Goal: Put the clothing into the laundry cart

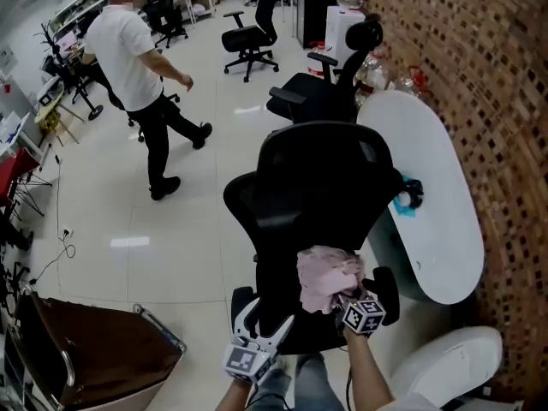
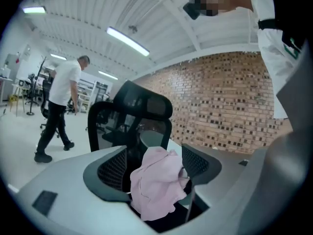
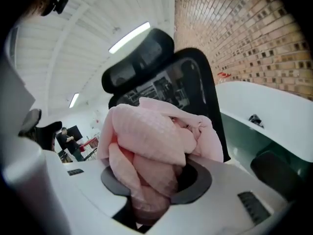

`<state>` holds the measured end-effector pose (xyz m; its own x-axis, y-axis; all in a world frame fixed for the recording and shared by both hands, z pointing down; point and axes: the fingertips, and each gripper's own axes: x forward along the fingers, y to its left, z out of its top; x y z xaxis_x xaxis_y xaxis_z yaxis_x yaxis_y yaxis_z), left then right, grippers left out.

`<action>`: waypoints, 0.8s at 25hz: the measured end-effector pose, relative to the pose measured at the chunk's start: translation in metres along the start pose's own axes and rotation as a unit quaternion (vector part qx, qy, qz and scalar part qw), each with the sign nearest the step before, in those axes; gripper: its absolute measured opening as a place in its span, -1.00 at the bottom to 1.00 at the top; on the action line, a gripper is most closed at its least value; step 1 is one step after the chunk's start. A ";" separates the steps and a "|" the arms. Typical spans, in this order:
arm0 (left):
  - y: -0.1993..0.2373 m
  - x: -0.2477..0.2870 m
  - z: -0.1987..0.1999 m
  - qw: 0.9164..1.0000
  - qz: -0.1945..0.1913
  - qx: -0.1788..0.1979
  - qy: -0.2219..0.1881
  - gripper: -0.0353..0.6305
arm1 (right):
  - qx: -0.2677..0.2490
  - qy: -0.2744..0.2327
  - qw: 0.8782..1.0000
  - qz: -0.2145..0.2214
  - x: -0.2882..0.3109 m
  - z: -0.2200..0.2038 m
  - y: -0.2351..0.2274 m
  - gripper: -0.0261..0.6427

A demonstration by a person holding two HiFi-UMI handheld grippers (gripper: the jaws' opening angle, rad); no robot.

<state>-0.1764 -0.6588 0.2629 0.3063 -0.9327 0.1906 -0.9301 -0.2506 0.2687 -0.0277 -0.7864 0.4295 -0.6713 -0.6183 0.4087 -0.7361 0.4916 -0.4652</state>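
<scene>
Black office chair [image 1: 321,187] beside white table [image 1: 438,229]; brick wall [image 1: 497,75]; person [image 1: 128,50] mid-stride.

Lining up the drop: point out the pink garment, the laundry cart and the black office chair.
pink garment [image 1: 328,278], head view, middle of the bunched cloth.
laundry cart [image 1: 103,349], head view, its brown liner wall.
black office chair [image 1: 321,178], head view, centre of the backrest.

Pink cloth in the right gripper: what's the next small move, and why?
Probably swing the right gripper left toward the laundry cart: its jaws are shut on the pink cloth over the black chair, and the cart stands open at lower left.
</scene>
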 end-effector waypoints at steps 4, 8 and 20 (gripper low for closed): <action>-0.022 -0.032 0.051 0.999 -0.012 0.014 -0.040 0.13 | -0.010 -0.094 0.995 -0.010 -0.085 0.076 0.040 -0.41; -0.036 -0.056 0.094 0.997 -0.017 0.038 -0.066 0.13 | -0.021 -0.177 0.984 -0.008 -0.158 0.149 0.082 -0.41; -0.071 -0.083 0.211 0.982 0.008 0.109 -0.154 0.13 | -0.094 -0.328 0.939 0.042 -0.292 0.279 0.216 -0.41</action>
<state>-0.1787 -0.6184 0.0289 0.2463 -0.9628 -0.1108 -0.9660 -0.2531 0.0525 0.0329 -0.6706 -0.0093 -0.5757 -0.7865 -0.2237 -0.7262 0.6175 -0.3022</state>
